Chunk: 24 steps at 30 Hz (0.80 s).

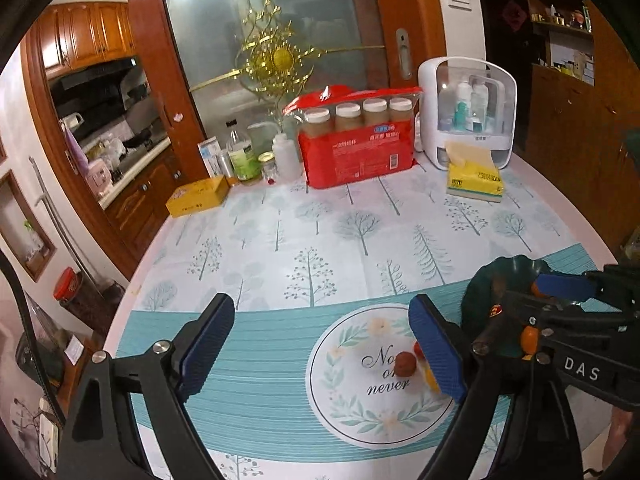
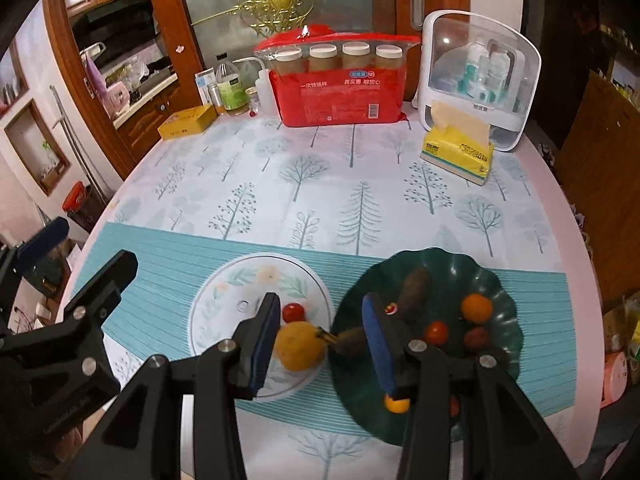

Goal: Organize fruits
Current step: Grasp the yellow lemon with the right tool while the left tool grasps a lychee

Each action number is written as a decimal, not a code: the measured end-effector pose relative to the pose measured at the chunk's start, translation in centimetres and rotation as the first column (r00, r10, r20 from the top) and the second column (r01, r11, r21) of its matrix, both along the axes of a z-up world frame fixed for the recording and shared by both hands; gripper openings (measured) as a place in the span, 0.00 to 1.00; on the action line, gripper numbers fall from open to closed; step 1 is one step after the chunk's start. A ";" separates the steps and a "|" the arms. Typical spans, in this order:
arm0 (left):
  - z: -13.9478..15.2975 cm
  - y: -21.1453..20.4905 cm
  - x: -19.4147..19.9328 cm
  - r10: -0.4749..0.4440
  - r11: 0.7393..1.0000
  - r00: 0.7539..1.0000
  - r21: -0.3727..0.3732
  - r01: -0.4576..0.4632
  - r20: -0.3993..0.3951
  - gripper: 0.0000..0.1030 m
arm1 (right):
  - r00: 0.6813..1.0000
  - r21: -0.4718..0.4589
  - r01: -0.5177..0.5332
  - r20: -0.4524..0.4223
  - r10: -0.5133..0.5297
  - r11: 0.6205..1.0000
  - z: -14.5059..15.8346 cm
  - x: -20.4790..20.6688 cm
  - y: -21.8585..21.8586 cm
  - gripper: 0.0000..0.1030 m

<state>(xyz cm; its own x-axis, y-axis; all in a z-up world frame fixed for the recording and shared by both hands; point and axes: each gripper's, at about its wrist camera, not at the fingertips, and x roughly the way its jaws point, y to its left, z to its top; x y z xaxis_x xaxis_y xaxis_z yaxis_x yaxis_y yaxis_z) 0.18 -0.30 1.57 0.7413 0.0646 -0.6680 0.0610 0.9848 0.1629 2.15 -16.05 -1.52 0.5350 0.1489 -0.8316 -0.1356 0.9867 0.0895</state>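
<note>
My left gripper hangs open and wide above the round table, with nothing between its blue pads. Just left of its right finger lie a brown round fruit, a cherry tomato and a partly hidden yellow fruit. My right gripper stands open over the yellow fruit and a kiwi; its pads press on neither. The dark green plate holds a long brown fruit, an orange, a tomato and a reddish fruit.
At the table's back stand a red pack of jars, a white organiser box, a yellow tissue pack, a yellow box and bottles. The left gripper shows at the left edge.
</note>
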 end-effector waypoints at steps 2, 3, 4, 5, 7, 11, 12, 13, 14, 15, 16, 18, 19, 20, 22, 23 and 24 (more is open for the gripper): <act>-0.4 0.8 0.6 -0.010 1.000 1.000 -0.012 0.010 -0.024 0.86 | 1.000 0.008 0.016 -0.006 -0.016 1.000 -0.2 0.0 0.4 0.42; -0.6 1.0 0.9 -0.015 1.000 0.999 -0.011 0.015 -0.035 0.85 | 1.000 0.015 0.022 -0.011 -0.022 1.000 -0.4 0.1 0.6 0.42; -0.9 1.2 1.2 -0.018 1.000 0.999 -0.006 0.018 -0.043 0.86 | 0.999 0.020 0.030 -0.014 -0.030 0.999 -0.6 0.0 0.8 0.42; -1.3 1.5 1.6 -0.022 1.000 0.998 0.000 0.022 -0.053 0.86 | 0.999 0.026 0.037 -0.016 -0.037 0.999 -0.8 0.0 1.0 0.42; -2.2 1.8 2.5 -0.033 0.999 0.996 0.000 0.033 -0.083 0.85 | 0.999 0.031 0.044 -0.017 -0.043 0.999 -1.2 0.0 1.3 0.42; -4.0 2.6 4.1 -0.042 0.999 0.991 -0.012 0.041 -0.126 0.85 | 0.998 0.034 0.062 -0.015 -0.062 0.997 -2.2 0.0 1.8 0.42; -4.5 2.8 4.5 -0.044 0.999 0.990 -0.013 0.042 -0.137 0.85 | 0.998 0.036 0.067 -0.019 -0.067 0.997 -2.6 0.1 1.8 0.42; -5.0 3.0 4.9 -0.044 0.999 0.988 -0.018 0.042 -0.147 0.86 | 0.997 0.036 0.070 -0.021 -0.069 0.997 -2.8 0.2 1.8 0.42; -5.5 3.3 5.2 -0.045 0.999 0.987 -0.025 0.041 -0.157 0.85 | 0.997 0.030 0.075 -0.023 -0.074 0.997 -3.2 0.3 1.8 0.42; -6.0 3.6 5.5 -0.045 0.999 0.985 -0.033 0.040 -0.166 0.85 | 0.996 0.025 0.082 -0.024 -0.081 0.996 -3.5 0.3 1.8 0.42; -6.5 3.9 5.8 -0.045 0.998 0.984 -0.040 0.039 -0.174 0.85 | 0.996 0.022 0.090 -0.027 -0.089 0.996 -3.9 0.4 1.7 0.42; -7.8 4.6 6.4 -0.040 0.998 0.980 -0.052 0.030 -0.196 0.85 | 0.993 0.021 0.110 -0.036 -0.109 0.994 -4.8 0.5 1.5 0.42; -8.5 4.9 6.7 -0.040 0.998 0.977 -0.059 0.028 -0.208 0.85 | 0.992 0.016 0.119 -0.045 -0.118 0.993 -5.4 0.7 1.4 0.42; -9.4 5.3 7.1 -0.039 0.997 0.973 -0.069 0.023 -0.228 0.85 | 0.991 0.014 0.126 -0.051 -0.125 0.992 -6.0 0.8 1.3 0.42; -10.6 5.7 7.6 -0.038 0.997 0.967 -0.078 0.019 -0.251 0.85 | 0.989 0.013 0.135 -0.059 -0.134 0.991 -7.0 0.8 1.2 0.42; -11.1 5.8 7.9 -0.039 0.997 0.965 -0.080 0.019 -0.258 0.85 | 0.989 0.013 0.137 -0.063 -0.136 0.991 -7.4 0.8 1.1 0.42; -11.6 6.0 8.1 -0.040 0.996 0.963 -0.084 0.018 -0.266 0.85 | 0.988 0.012 0.138 -0.066 -0.137 0.990 -7.8 0.8 1.1 0.42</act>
